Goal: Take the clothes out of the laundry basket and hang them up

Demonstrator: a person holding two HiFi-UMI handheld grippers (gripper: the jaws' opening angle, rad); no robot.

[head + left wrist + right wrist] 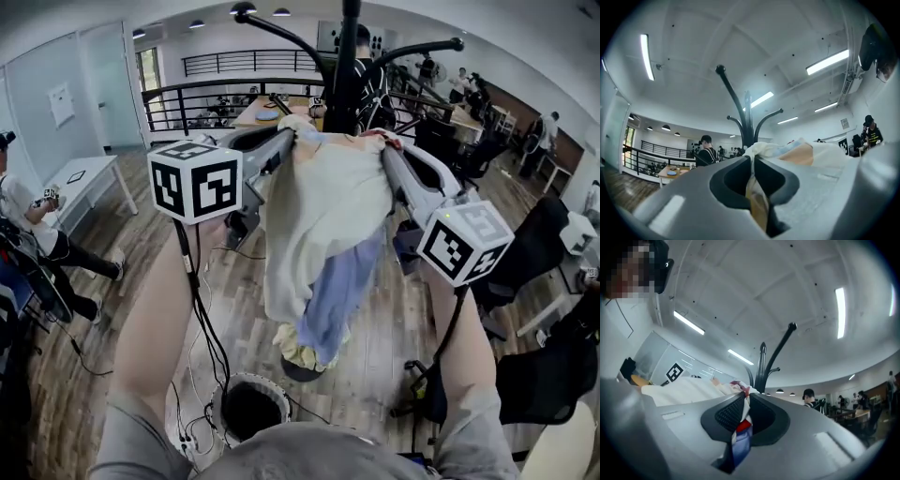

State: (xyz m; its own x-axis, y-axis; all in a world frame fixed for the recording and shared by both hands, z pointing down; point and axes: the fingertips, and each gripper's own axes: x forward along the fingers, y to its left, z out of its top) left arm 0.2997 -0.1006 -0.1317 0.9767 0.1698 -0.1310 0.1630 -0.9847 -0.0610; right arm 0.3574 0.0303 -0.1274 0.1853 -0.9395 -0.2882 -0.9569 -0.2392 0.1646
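A cream garment [323,211] with a pale blue lower part hangs stretched between my two grippers, held up high in front of the black coat stand [343,66]. My left gripper [292,133] is shut on the garment's left top edge; cream cloth [754,192] is pinched between its jaws. My right gripper [384,145] is shut on the right top edge, with red and blue fabric [740,437] caught in its jaws. The stand's curved arms [733,96] rise just beyond both grippers [780,350]. The laundry basket [249,409] sits on the floor below, dark inside.
The stand's round base [302,371] rests on the wooden floor. Cables [202,328] trail beside the basket. A black railing [216,94] runs behind, with tables and people beyond. A person [28,225] stands at the left; black office chairs [539,253] stand at the right.
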